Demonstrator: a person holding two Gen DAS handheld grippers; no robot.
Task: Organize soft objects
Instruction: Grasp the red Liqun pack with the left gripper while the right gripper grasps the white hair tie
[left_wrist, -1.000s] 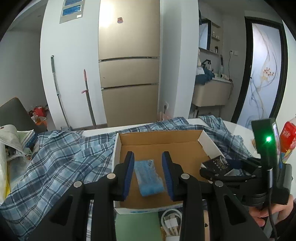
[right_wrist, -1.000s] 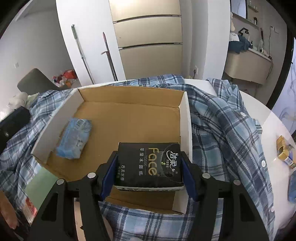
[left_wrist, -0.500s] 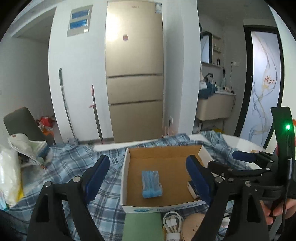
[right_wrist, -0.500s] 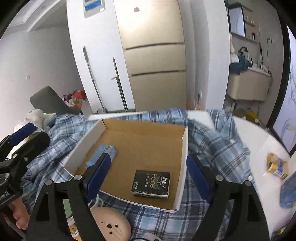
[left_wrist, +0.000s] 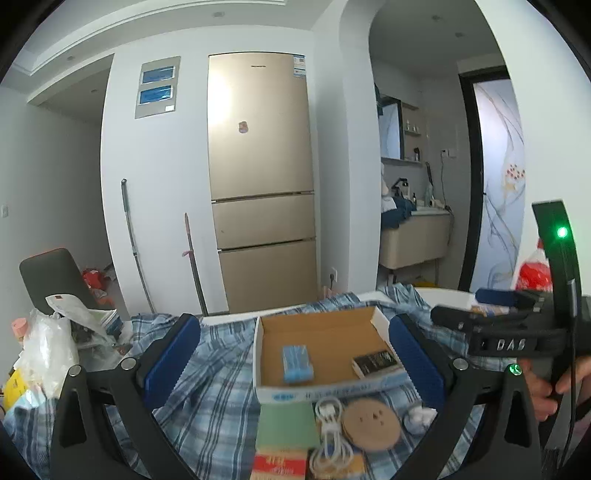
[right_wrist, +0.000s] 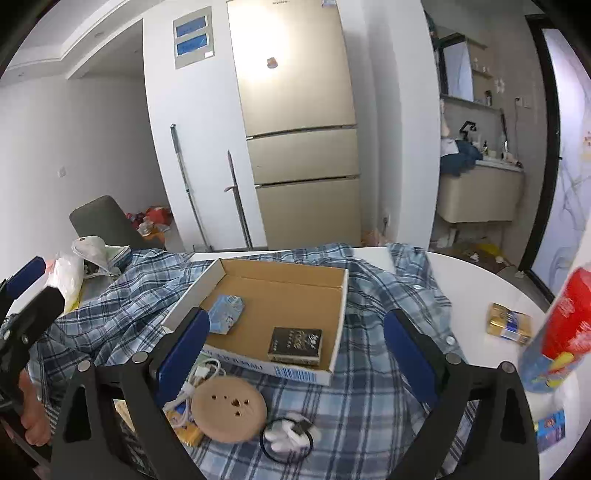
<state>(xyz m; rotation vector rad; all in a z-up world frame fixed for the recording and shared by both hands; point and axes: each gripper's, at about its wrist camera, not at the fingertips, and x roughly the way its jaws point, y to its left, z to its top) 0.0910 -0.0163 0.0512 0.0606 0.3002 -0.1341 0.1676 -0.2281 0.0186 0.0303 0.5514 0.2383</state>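
Left gripper (left_wrist: 293, 363): jaws have just been opening; wide apart, nothing between them.
Right gripper (right_wrist: 295, 349): jaws have just been opening; spread, empty.
Cardboard box (right_wrist: 340, 328): holds the blue tissue pack (right_wrist: 225, 314) and the black tissue pack (right_wrist: 295, 341), well apart.
Progress: two packs placed.
Remaining: yellow pack (right_wrist: 509, 323) on the table, outside the box.

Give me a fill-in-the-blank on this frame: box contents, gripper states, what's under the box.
1. The cardboard box holds a blue pack and a ____ tissue pack.
2. The left gripper and the right gripper both have their fingers ____, nothing between them.
3. The box lies on a blue ____ shirt.
4. The round wooden disc lies ____ the box.

Missing words: black; open; plaid; outside
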